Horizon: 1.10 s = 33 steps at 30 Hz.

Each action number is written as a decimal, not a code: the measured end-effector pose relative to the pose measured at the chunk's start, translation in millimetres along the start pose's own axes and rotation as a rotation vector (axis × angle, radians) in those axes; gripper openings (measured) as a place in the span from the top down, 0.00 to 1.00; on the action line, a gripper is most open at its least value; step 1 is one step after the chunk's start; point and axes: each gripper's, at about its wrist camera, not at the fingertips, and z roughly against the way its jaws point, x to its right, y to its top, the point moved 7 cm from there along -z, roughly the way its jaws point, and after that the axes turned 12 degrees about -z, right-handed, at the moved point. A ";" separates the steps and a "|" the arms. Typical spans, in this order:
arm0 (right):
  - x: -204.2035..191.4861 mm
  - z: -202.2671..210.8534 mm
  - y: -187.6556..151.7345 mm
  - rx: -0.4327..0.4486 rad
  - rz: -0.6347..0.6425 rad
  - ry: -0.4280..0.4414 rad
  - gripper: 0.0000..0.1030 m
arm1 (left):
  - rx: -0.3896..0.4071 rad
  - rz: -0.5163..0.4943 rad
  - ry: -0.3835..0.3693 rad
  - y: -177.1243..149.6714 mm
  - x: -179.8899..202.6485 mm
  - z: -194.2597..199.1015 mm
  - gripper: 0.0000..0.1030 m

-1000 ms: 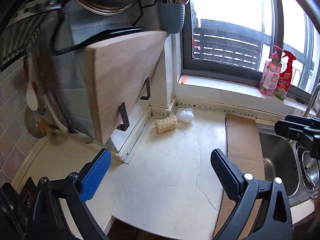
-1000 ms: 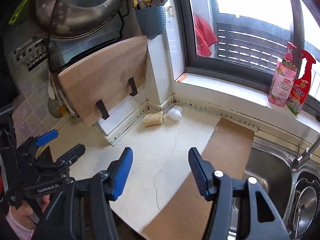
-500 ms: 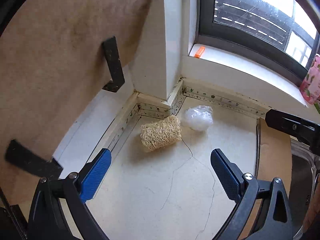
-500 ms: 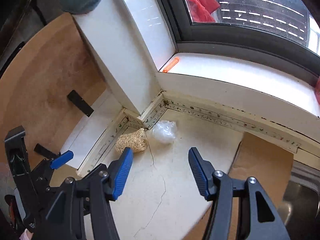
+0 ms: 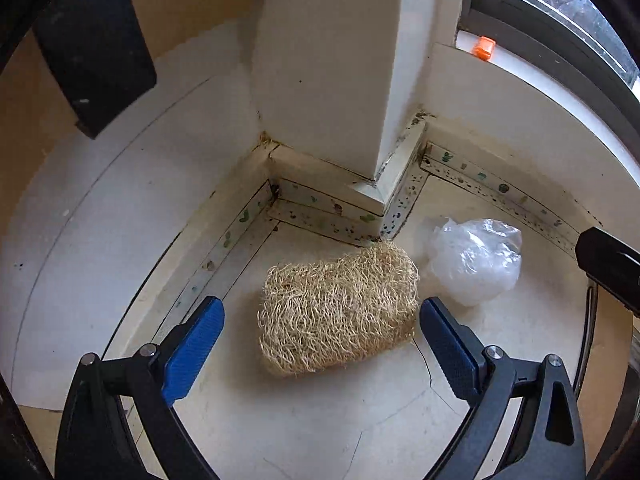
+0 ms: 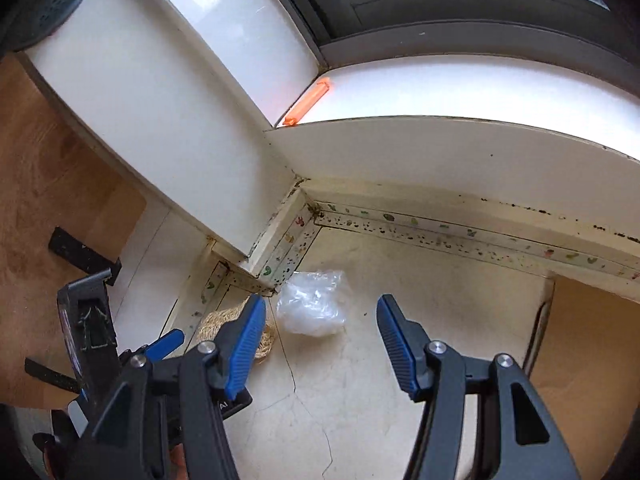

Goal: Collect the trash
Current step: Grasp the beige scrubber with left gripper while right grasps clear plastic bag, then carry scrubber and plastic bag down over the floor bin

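Left tool (image 5: 320, 332) closing, pads still apart — right tool (image 6: 320, 340) half-spread.

Bright window daylight – sharp centre, fisheye-warped dark edges.

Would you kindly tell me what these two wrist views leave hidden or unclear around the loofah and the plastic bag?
- Loofah, right wrist view: mostly hidden behind the right tool's left finger.
- Right tool, left wrist view: cut off by the right edge; only a dark tip shows.
- Plastic bag: crumpled and translucent; any contents cannot be made out.
- Left tool: jaws closing around the loofah; no contact visible.
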 end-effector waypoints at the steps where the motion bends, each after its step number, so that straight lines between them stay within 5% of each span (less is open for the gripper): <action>1: 0.7 -5.8 0.7 -0.005 0.000 -0.003 0.43 | -0.007 0.007 -0.011 0.1 -0.2 -4.8 0.13; 3: 1.6 -18.2 0.5 -0.018 0.001 -0.010 0.43 | -0.009 0.029 -0.031 -0.1 -0.8 -11.4 0.22; 13: -3.5 -72.6 -13.6 -0.107 0.014 -0.018 0.44 | 0.016 0.078 -0.076 -13.6 -3.1 -19.0 0.31; 17: -10.6 -80.6 -21.4 -0.133 0.042 0.002 0.58 | 0.030 0.090 -0.076 -23.1 -6.0 -17.0 0.33; 26: -13.5 -50.0 -43.5 -0.130 0.077 -0.016 0.62 | 0.031 0.085 -0.089 -39.8 4.1 0.4 0.43; 33: -20.5 5.8 -73.5 -0.119 0.099 0.006 0.62 | 0.057 0.045 -0.129 -56.6 10.2 50.7 0.45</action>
